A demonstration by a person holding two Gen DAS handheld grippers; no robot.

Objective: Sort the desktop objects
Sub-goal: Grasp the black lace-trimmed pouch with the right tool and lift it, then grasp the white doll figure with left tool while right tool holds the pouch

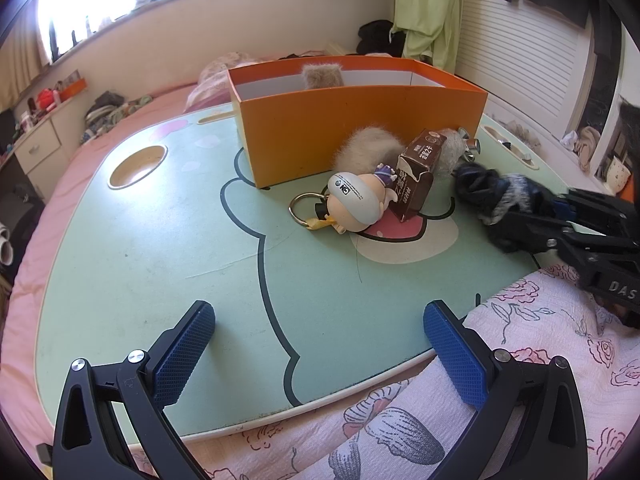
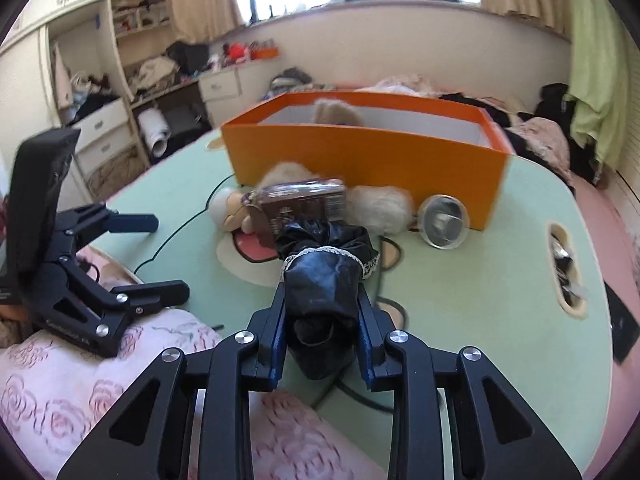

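My right gripper (image 2: 322, 320) is shut on a black folded umbrella (image 2: 324, 280) with a lace band, held just above the green table; it also shows in the left wrist view (image 1: 496, 196). My left gripper (image 1: 318, 344) is open and empty over the table's near edge, and shows in the right wrist view (image 2: 160, 256). An orange box (image 1: 360, 128) stands at the back with a furry item (image 1: 322, 74) inside. In front of it lie a doll keychain (image 1: 356, 200), a brown carton (image 1: 416, 172) and a beige fur pompom (image 1: 368, 148).
A clear round container (image 2: 444, 220) lies beside the box's right corner. The green cartoon table (image 1: 160, 260) has a cup hole (image 1: 138, 166) at the left and a slot (image 2: 568, 264) at the right. A floral quilt (image 1: 520, 360) lies under both grippers.
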